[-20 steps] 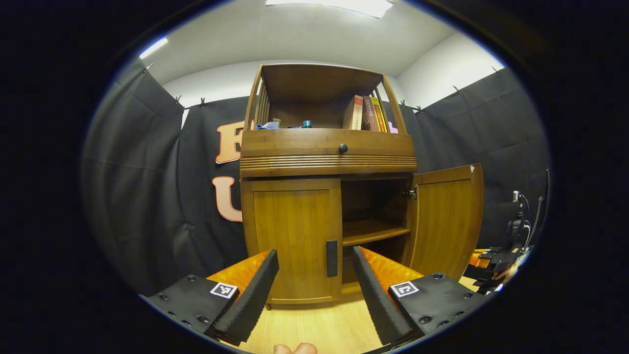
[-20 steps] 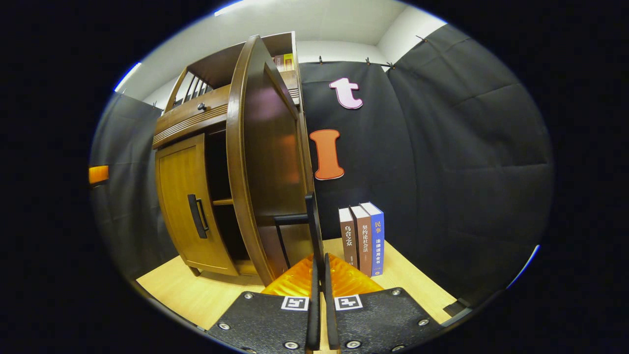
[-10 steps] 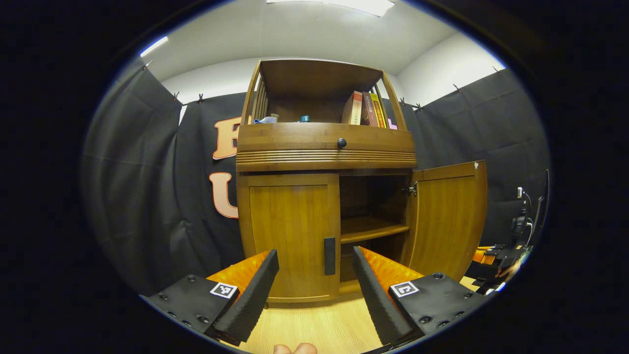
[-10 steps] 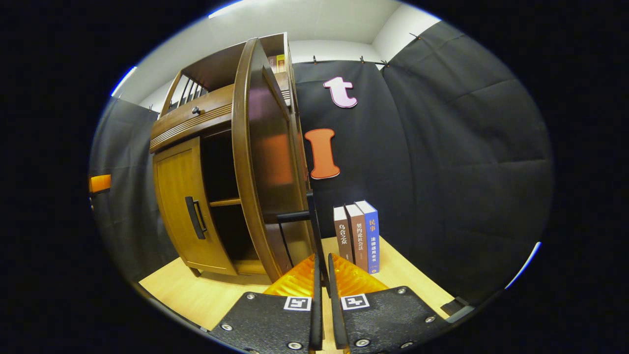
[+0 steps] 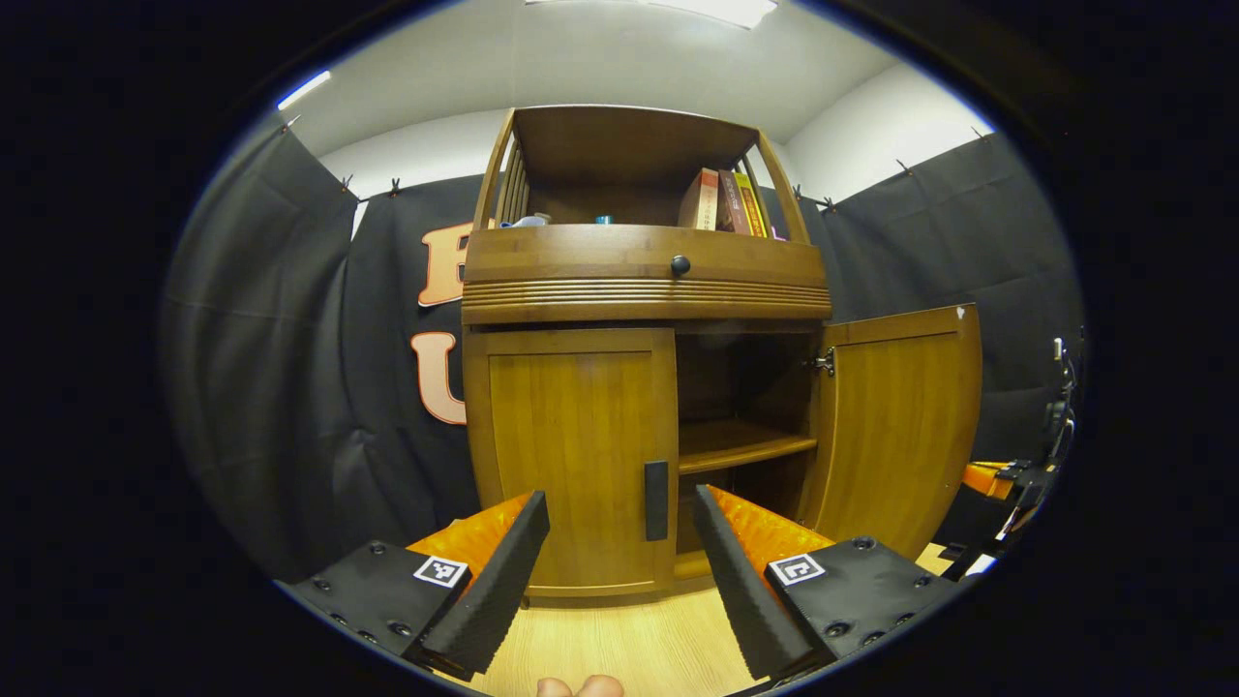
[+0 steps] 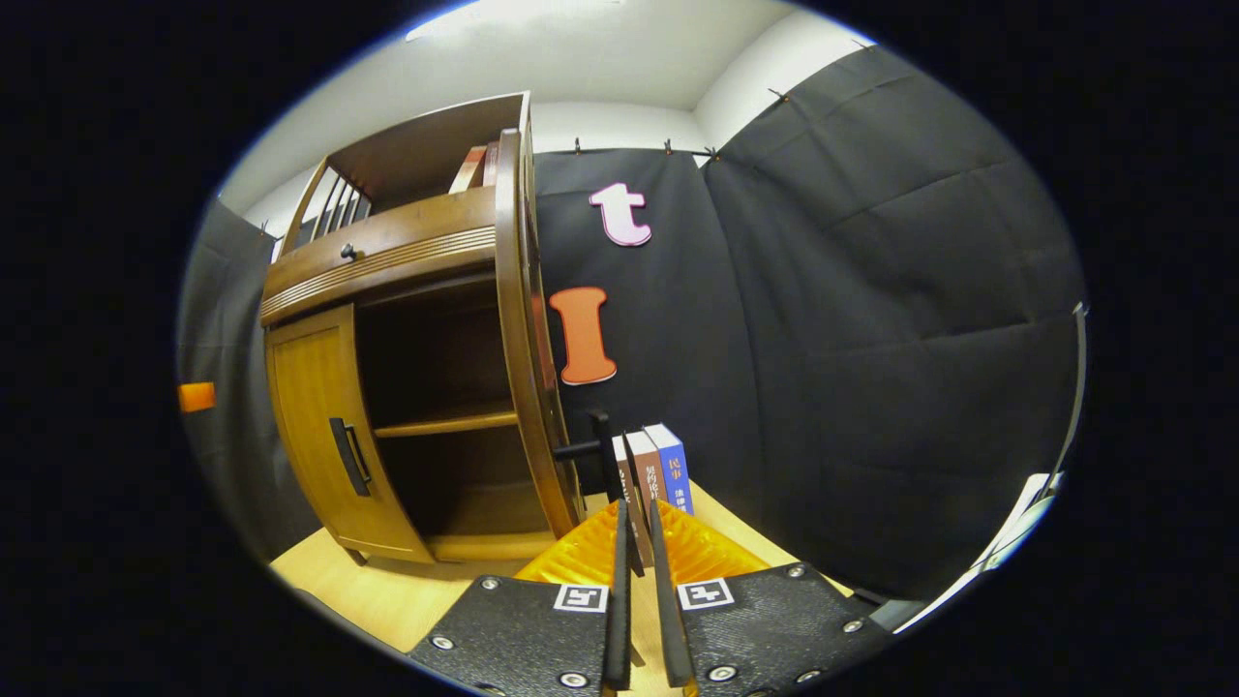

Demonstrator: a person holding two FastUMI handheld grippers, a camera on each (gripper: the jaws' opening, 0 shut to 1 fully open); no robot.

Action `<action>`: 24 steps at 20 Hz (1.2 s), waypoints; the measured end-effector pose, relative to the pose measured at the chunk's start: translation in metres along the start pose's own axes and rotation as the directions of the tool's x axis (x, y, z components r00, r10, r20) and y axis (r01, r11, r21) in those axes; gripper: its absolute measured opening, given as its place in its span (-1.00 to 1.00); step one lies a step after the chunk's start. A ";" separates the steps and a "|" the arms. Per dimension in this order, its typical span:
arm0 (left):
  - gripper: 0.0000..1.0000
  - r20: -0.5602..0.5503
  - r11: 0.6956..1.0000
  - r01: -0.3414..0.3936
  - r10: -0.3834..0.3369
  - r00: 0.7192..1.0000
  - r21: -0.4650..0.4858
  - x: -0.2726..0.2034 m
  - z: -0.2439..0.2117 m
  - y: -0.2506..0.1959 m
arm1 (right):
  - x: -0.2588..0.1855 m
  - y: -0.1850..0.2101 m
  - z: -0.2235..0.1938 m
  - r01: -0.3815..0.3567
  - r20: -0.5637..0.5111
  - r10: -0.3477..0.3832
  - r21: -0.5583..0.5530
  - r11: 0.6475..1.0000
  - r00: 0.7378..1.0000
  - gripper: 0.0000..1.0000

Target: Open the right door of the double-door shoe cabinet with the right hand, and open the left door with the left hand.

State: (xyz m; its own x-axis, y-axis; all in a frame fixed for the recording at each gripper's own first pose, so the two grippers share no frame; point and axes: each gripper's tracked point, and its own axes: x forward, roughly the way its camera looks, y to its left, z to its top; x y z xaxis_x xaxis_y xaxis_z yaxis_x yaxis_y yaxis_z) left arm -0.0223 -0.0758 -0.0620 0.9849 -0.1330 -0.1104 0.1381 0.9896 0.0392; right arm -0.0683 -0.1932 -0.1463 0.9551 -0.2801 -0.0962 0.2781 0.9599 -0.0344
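Facing the left door (image 5: 571, 455), I hold the left gripper (image 5: 619, 542) with jaws wide, empty; right gripper (image 6: 634, 542) jaws nearly closed by the right door's handle (image 6: 602, 447), grip unclear.

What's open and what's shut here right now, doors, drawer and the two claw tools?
Right door: swung wide open.
Left door: closed, its handle untouched.
Drawer: closed.
Left gripper: open, empty, short of the left door.
Right gripper: nearly shut around the right door's handle; contact unclear.
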 end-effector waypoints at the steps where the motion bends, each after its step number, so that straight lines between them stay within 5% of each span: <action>1: 0.93 0.000 1.000 -0.006 0.006 1.000 -0.003 0.004 -0.003 0.003 | -0.003 0.005 0.004 -0.003 0.005 0.003 -0.019 1.000 1.000 -0.70; 2: 0.92 0.002 1.000 -0.016 0.016 1.000 -0.004 0.008 -0.005 0.005 | -0.005 0.012 0.005 -0.011 0.007 0.011 -0.034 0.999 1.000 -0.66; 3: 0.92 0.001 1.000 -0.027 0.027 1.000 -0.004 0.012 -0.008 0.008 | -0.006 0.011 0.006 0.006 0.009 -0.006 -0.054 0.999 1.000 -0.89; 4: 0.93 -0.004 0.999 -0.034 0.034 0.999 -0.006 0.016 -0.013 0.010 | -0.005 0.011 0.007 0.022 0.017 -0.021 -0.069 0.997 1.000 -0.58; 6: 0.95 -0.019 0.999 -0.043 0.042 0.999 -0.010 0.029 -0.026 0.011 | -0.011 0.022 0.019 0.018 0.034 -0.016 -0.066 0.998 0.999 -0.49; 24: 0.93 -0.094 0.999 -0.025 0.022 0.995 -0.036 0.137 -0.114 -0.006 | 0.027 0.137 0.034 -0.161 0.017 0.162 -0.032 0.986 0.987 -0.47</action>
State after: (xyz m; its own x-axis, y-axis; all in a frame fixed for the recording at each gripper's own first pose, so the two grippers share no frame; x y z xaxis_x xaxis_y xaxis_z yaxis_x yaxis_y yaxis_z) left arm 0.1003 -0.0938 -0.1902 0.9736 -0.1060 -0.2022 0.1096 0.9940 0.0066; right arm -0.0012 -0.0691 -0.1197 0.9892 -0.1207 -0.0831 0.1168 0.9919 -0.0501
